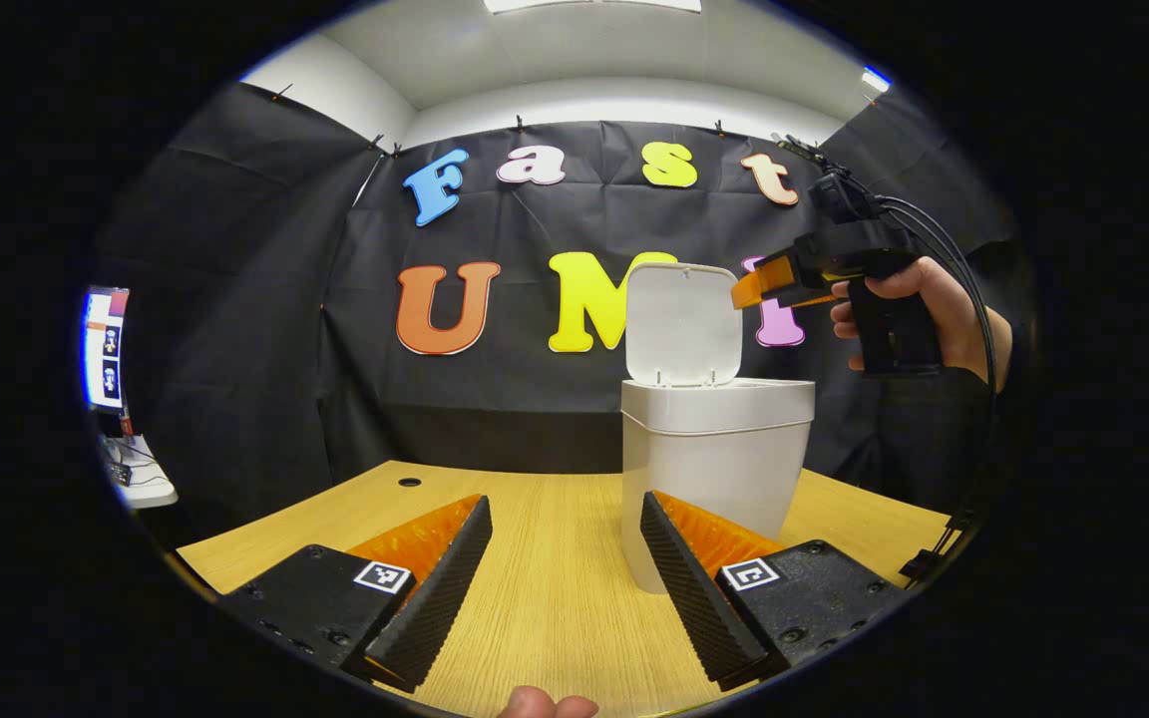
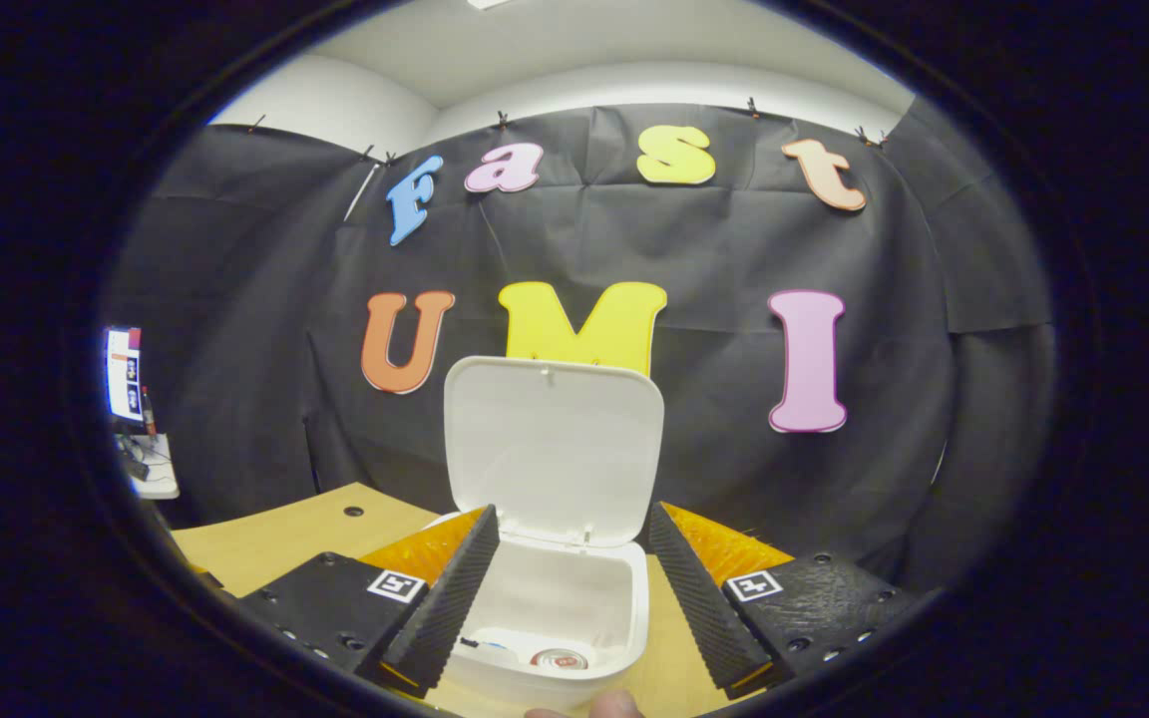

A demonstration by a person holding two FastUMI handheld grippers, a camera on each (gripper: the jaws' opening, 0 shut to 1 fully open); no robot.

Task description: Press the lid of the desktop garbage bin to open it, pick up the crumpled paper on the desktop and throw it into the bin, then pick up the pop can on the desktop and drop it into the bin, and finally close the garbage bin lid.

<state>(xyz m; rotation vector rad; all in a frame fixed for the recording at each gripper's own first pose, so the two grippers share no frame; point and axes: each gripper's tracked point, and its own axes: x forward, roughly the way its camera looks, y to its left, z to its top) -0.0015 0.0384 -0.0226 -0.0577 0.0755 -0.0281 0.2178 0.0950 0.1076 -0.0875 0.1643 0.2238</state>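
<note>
Right gripper open above bin, probably holding pop can.

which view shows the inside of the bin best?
Right gripper view: it looks down into the open bin, where the pop can lies at the bottom. Left gripper view shows the bin's outer wall and raised lid, not the interior.

Bin smooth matt plastic, lid the same, desk light wood grain ahead of fingers, finger pads ribbed, wall cloth matt, creased
</note>
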